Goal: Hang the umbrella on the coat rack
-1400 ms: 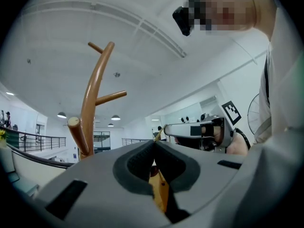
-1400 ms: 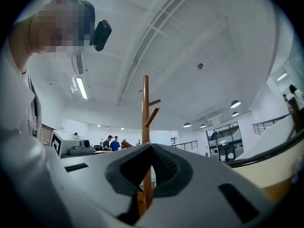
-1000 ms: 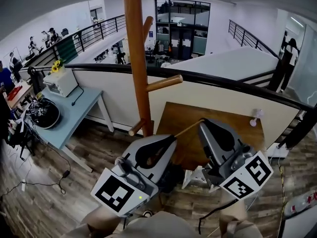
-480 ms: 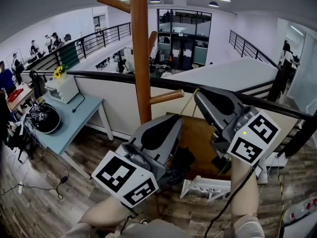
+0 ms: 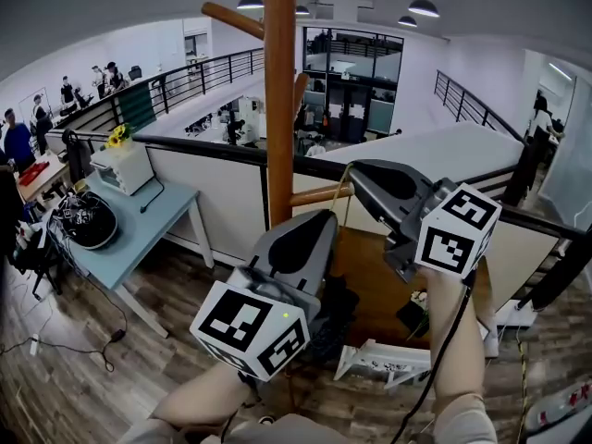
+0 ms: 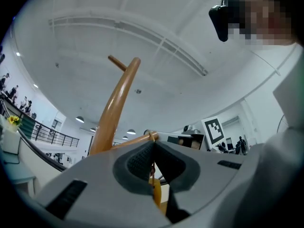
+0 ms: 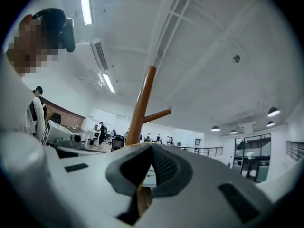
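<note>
Raised: left claw (image 5: 319, 222), right claw (image 5: 357, 170), umbrella (image 5: 331, 305), up to coat rack peg (image 5: 314, 195).

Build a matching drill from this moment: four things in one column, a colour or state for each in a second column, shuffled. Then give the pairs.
Things
1. coat rack
2. table
3. right gripper
4. flowers

Colour or state
A. light blue, at the left of the head view
B. shut on a thin cord
C. yellow, on top of a white box
D. brown wood, standing upright

Pairs: 1-D, 2-A, 3-B, 4-C
</note>
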{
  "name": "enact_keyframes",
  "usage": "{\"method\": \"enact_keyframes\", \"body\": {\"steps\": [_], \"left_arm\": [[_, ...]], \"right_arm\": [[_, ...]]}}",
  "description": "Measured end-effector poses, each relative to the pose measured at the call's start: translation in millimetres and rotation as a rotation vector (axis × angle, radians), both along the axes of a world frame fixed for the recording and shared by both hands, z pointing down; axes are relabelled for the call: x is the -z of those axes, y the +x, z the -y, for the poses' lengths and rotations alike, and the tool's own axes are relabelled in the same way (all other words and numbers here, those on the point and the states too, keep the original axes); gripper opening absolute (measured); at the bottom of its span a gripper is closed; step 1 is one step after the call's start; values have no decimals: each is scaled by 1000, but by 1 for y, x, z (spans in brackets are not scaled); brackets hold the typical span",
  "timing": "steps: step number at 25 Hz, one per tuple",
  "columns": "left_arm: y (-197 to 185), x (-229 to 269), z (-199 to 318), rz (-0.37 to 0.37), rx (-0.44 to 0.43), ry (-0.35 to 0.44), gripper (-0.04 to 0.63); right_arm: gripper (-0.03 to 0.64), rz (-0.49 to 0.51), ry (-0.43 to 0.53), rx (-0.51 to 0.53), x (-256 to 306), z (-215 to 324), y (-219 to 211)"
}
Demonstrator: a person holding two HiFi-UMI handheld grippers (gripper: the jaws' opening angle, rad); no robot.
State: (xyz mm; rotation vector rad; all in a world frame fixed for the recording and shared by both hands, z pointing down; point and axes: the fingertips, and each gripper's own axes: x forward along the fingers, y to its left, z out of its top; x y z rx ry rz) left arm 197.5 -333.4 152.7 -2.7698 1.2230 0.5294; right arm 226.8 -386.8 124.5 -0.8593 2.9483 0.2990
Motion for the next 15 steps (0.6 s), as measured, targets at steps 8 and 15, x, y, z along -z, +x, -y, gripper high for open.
{"method": "enact_keyframes", "body": {"steps": [8, 15], "left_arm": [[-9, -13, 1, -6, 73, -4, 8], [-6, -29, 2, 56, 204, 62, 8]], "right_arm": [[5, 109, -117, 168, -16, 1, -13], [5, 101, -123, 196, -38, -5, -25]]}}
